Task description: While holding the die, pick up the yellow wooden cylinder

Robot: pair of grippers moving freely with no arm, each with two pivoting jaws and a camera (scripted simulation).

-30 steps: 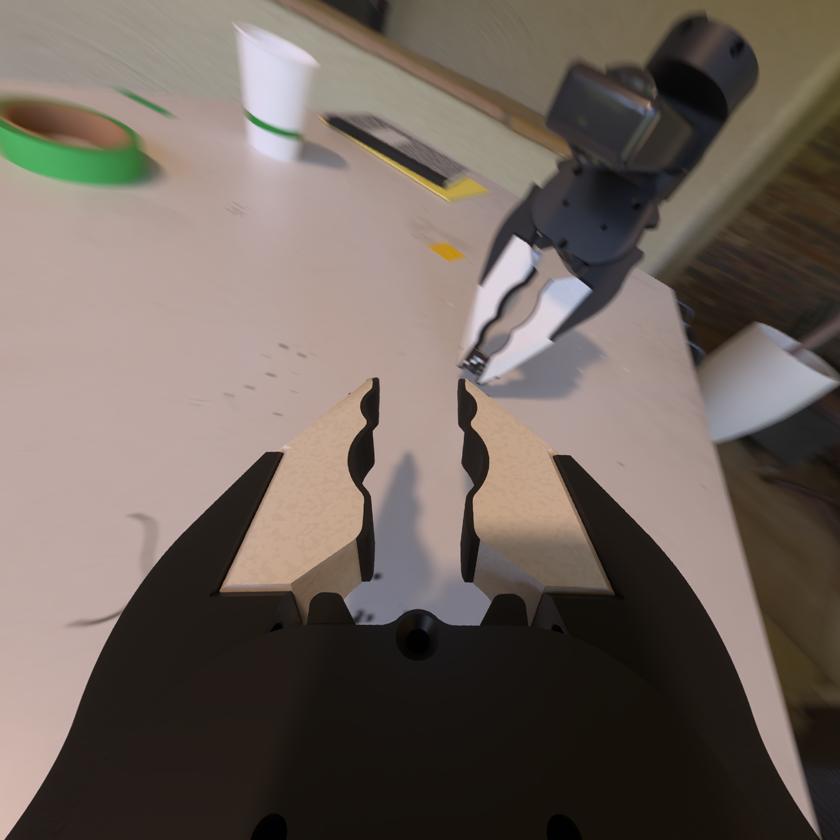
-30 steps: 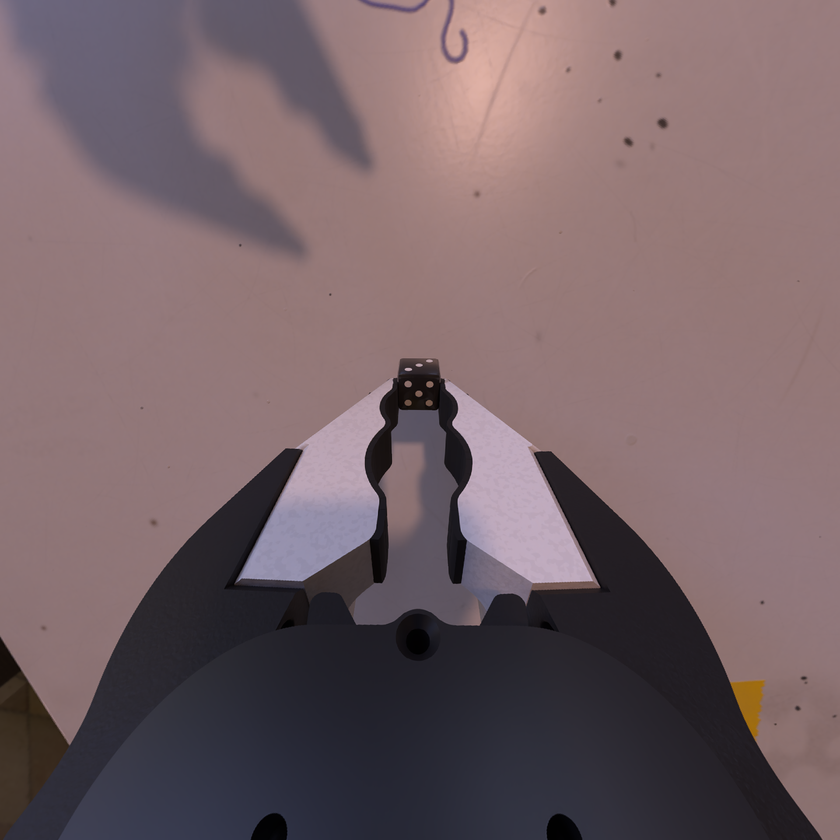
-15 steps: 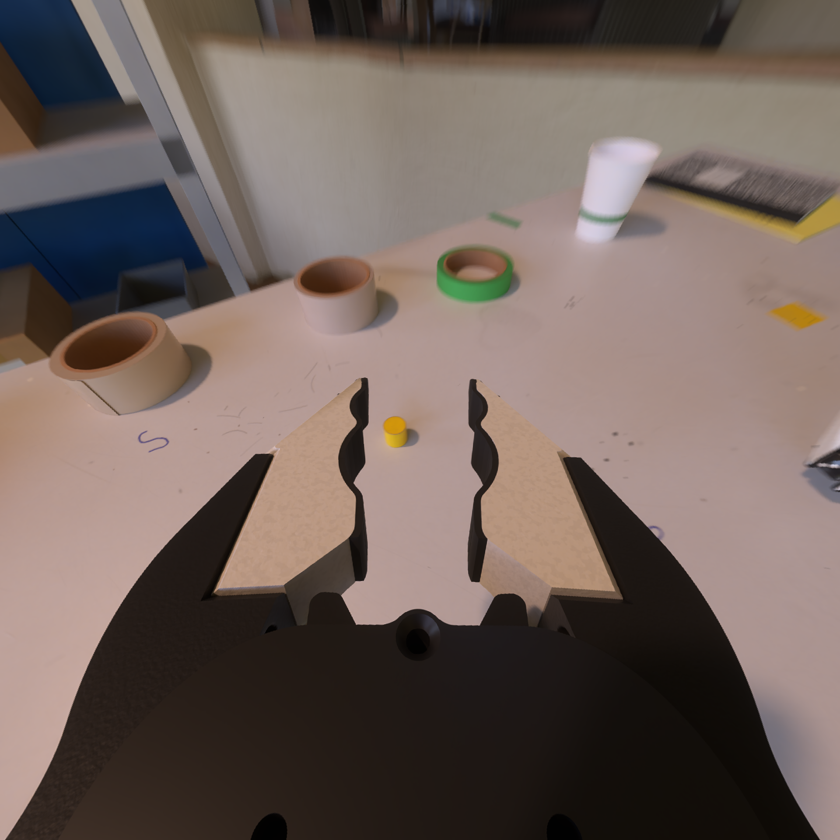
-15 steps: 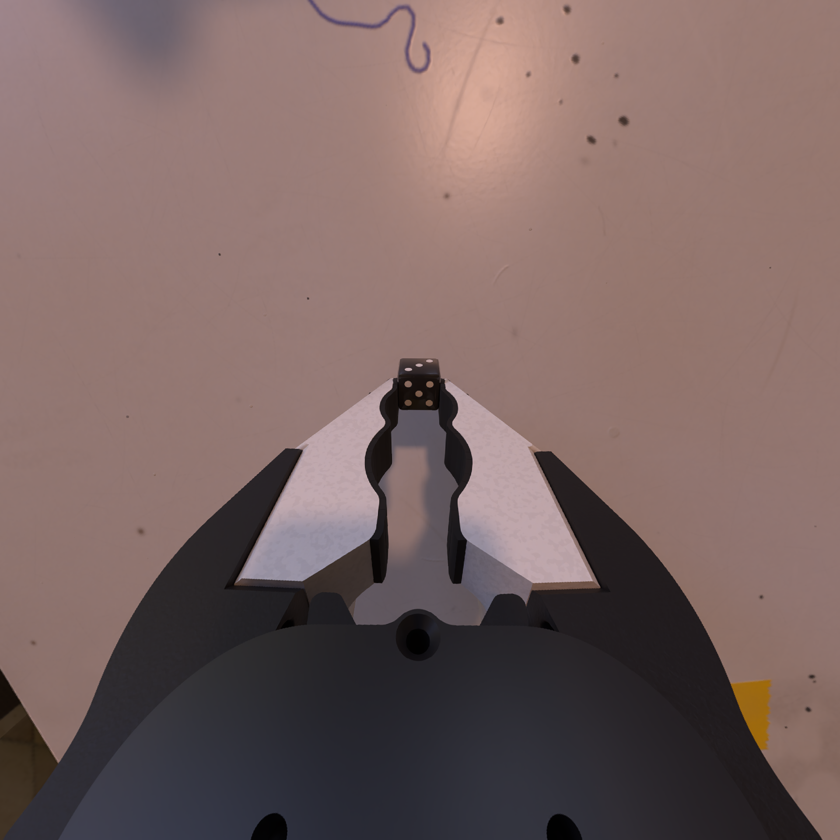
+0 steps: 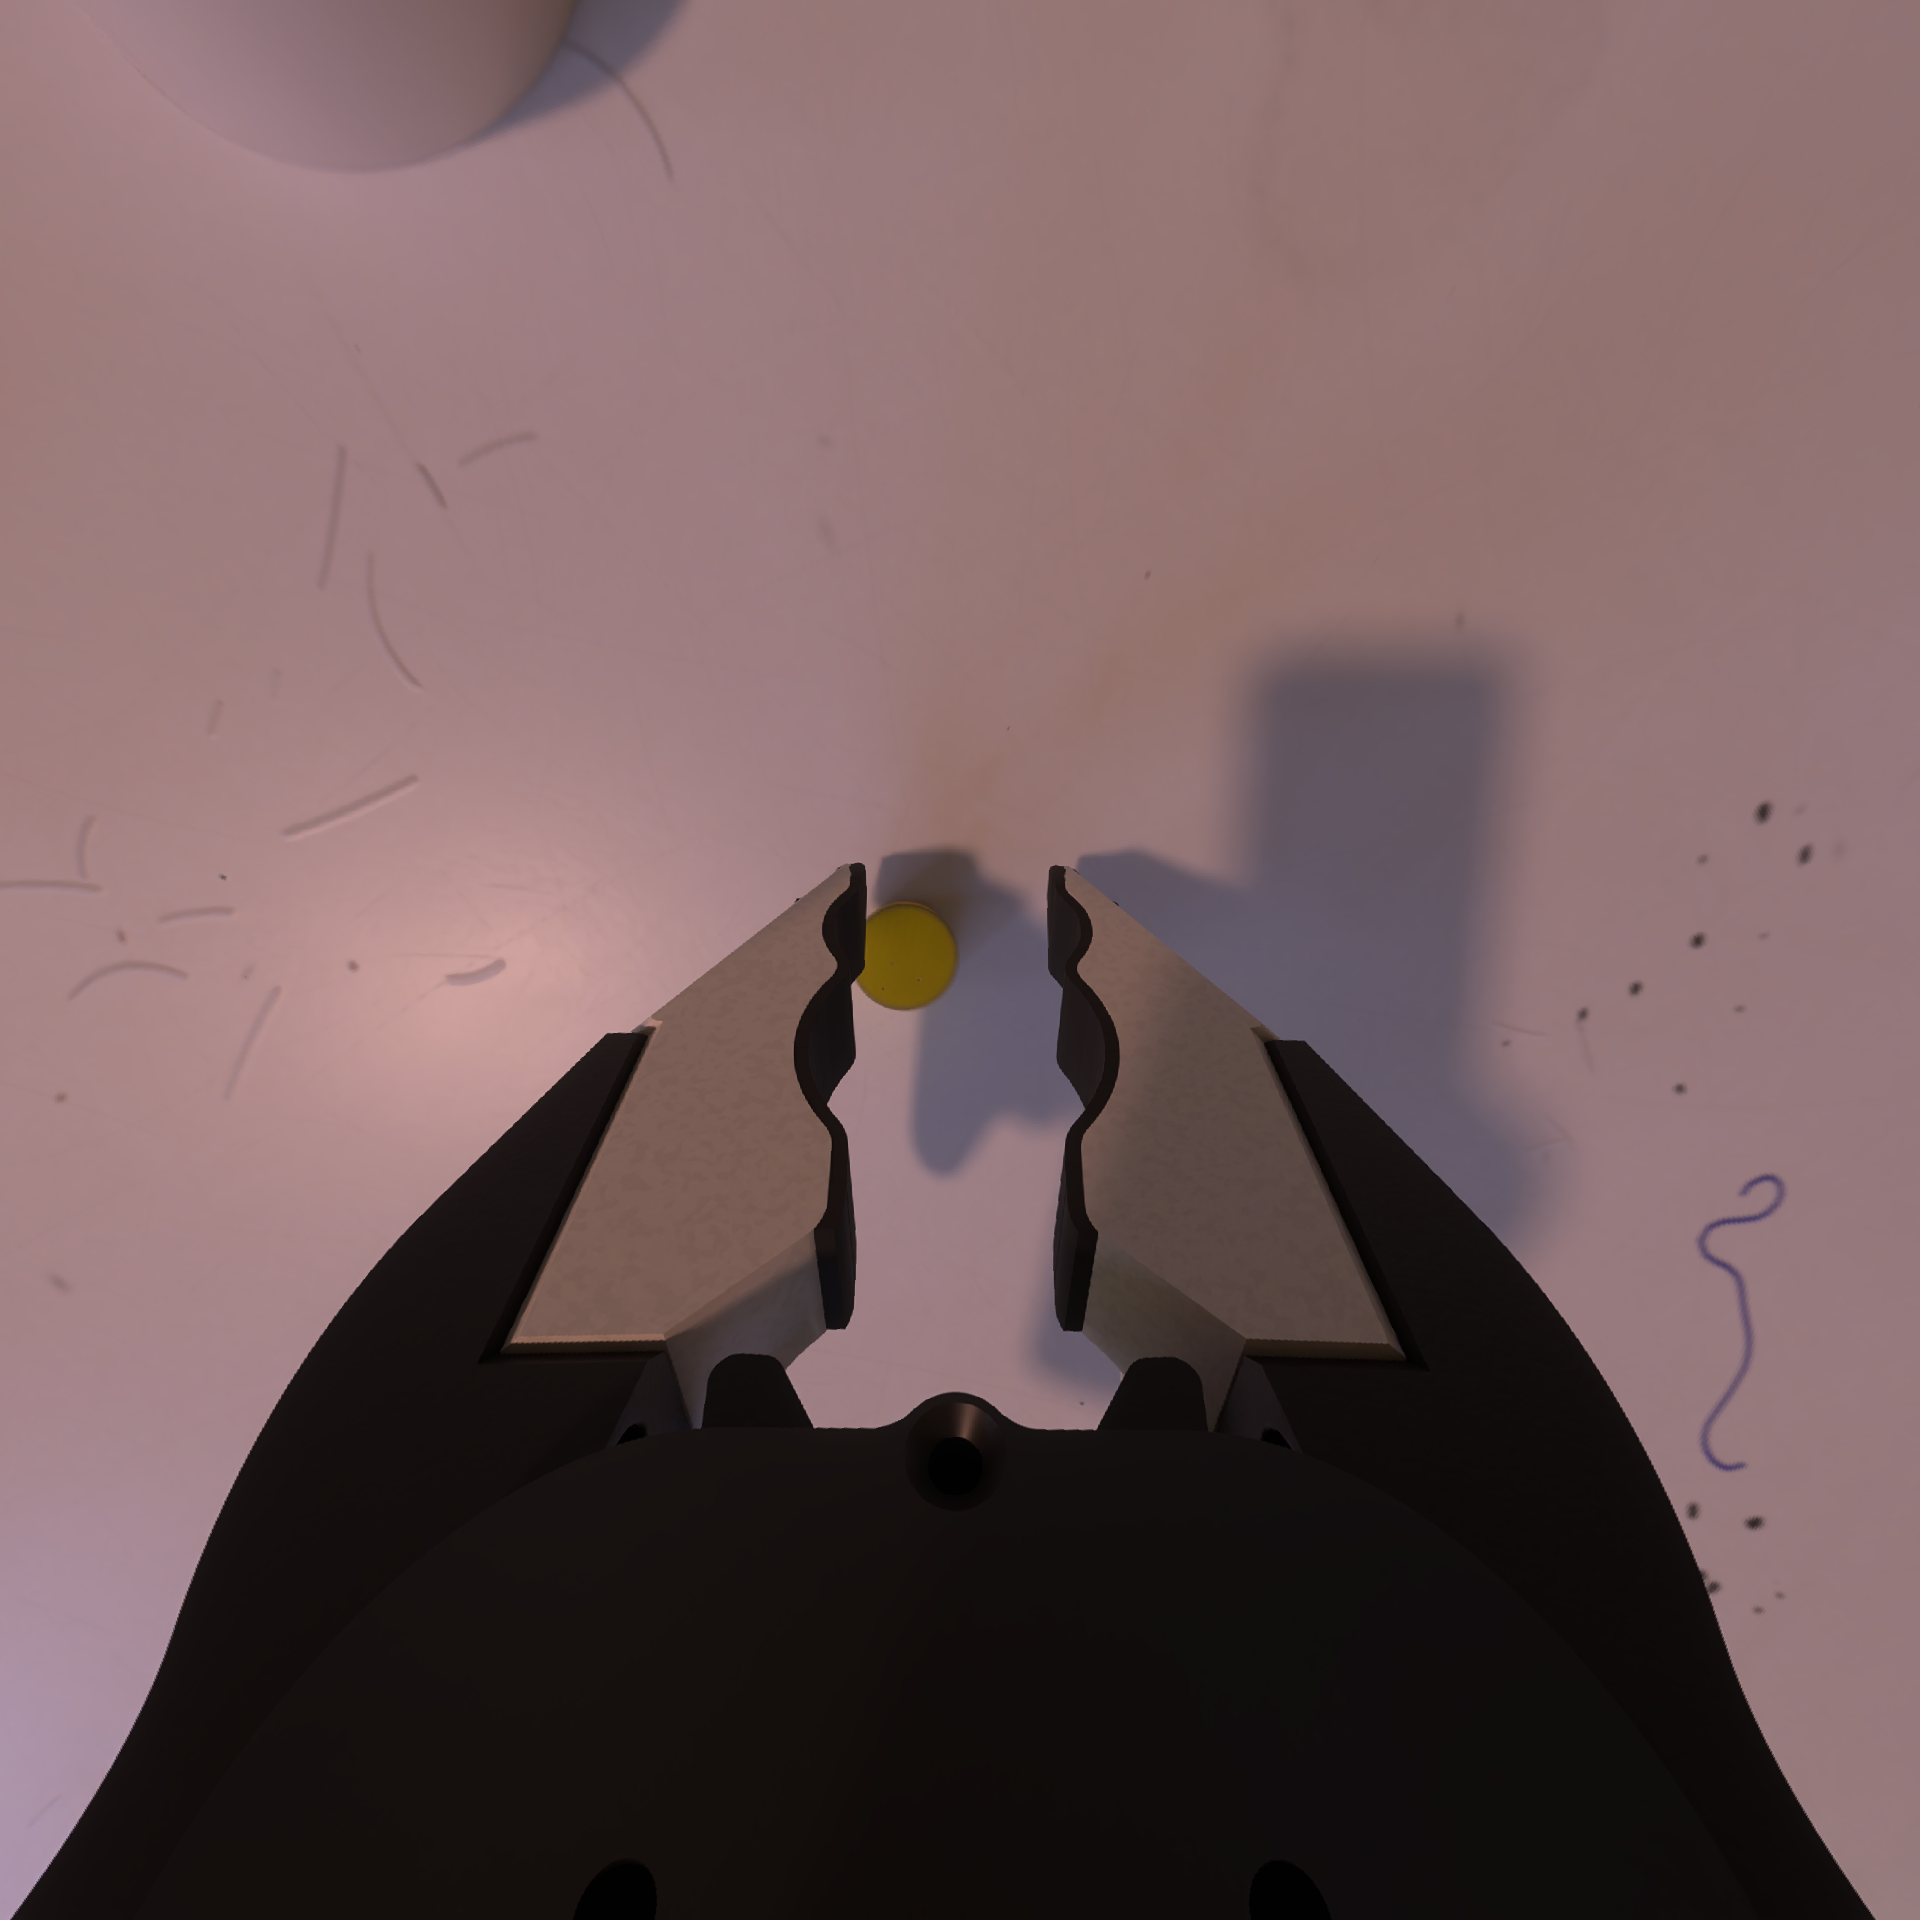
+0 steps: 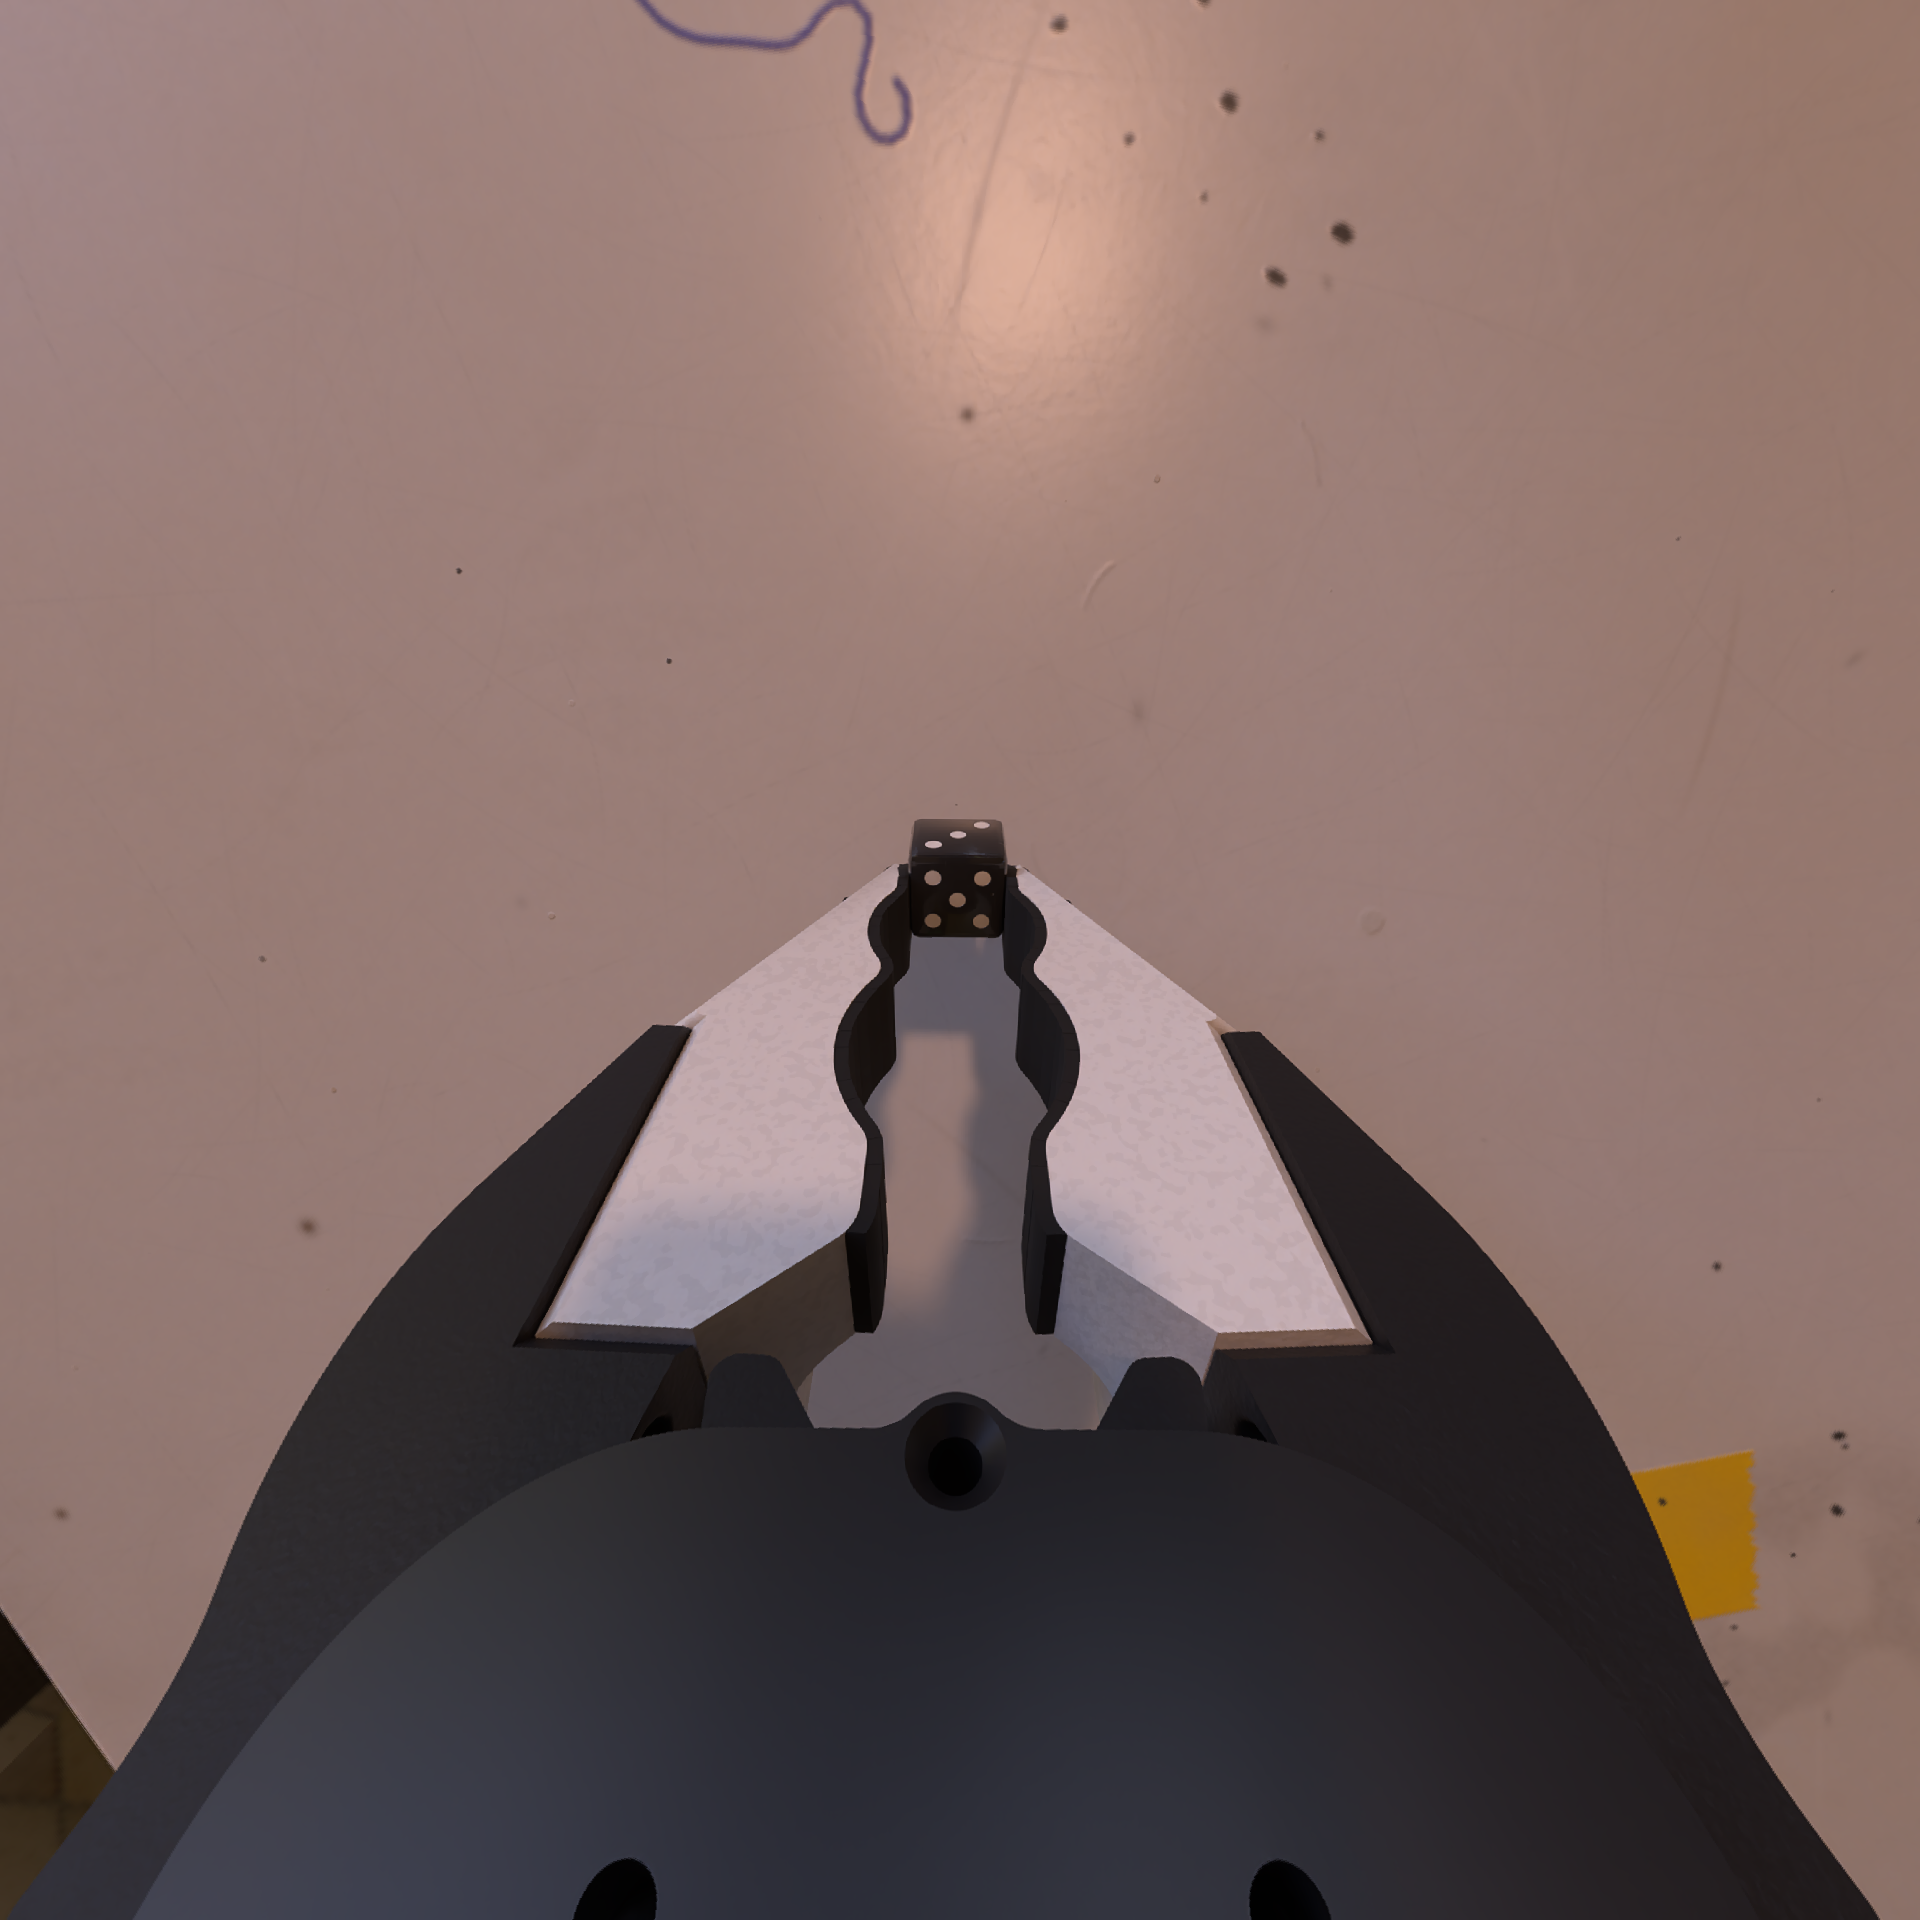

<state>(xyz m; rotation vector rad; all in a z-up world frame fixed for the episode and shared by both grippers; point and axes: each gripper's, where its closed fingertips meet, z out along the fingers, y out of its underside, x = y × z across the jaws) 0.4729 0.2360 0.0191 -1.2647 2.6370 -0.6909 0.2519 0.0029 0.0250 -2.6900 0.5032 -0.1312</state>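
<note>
In the left wrist view the yellow wooden cylinder [image 5: 910, 956] stands on the pale table, seen from above as a yellow disc. My left gripper [image 5: 956, 914] is open and points straight down over it. The cylinder lies between the fingertips, close against the left finger [image 5: 847, 935] and well apart from the right one. In the right wrist view my right gripper [image 6: 957, 883] is shut on a small black die [image 6: 957, 878] with white pips, held at the fingertips above the table.
A pale roll of tape [image 5: 343, 73] sits at the top left of the left wrist view. A blue scribble [image 5: 1733, 1330] and dark specks mark the table at the right. A yellow tape patch [image 6: 1704, 1532] lies at the lower right of the right wrist view.
My left gripper has tipped from a slanted look across the table to pointing straight down, and has closed in so the cylinder sits between its fingertips. The right gripper has drifted slightly, still holding the die.
</note>
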